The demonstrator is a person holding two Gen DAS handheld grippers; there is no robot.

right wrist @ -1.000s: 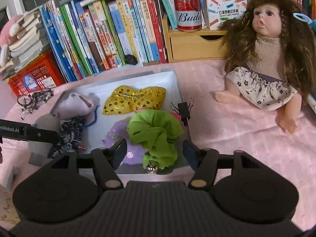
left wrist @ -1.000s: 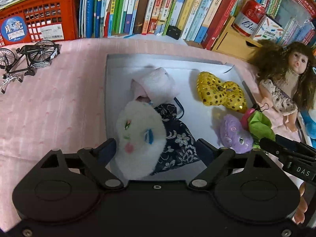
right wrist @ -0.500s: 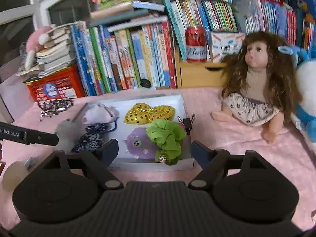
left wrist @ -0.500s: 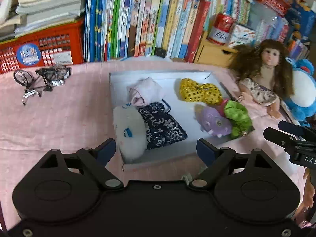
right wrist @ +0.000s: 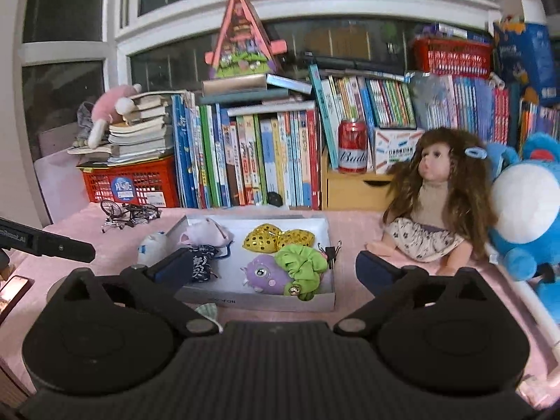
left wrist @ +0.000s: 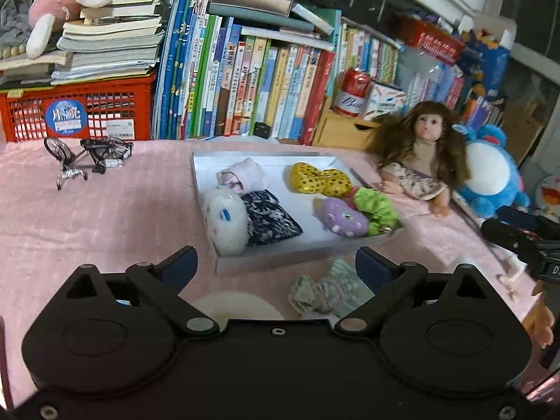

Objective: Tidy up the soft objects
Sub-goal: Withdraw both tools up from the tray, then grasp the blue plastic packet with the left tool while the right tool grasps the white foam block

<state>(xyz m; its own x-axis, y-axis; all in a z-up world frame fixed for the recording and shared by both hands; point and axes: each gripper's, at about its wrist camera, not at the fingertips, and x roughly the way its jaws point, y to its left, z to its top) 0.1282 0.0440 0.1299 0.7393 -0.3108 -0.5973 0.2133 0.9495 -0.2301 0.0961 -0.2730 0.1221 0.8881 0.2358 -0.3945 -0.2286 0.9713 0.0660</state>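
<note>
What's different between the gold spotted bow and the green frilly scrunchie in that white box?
The gold bow is shiny, spotted with dark dots and pinched into two flat lobes; the green scrunchie is matt, plain and bunched into ruffles. The gold bow lies farther back in the white box with bare floor around it; the green scrunchie sits at the near right corner, pressed against a purple plush, with a small metal bell hanging from it. Both lie loose in the box, ungripped.
</note>
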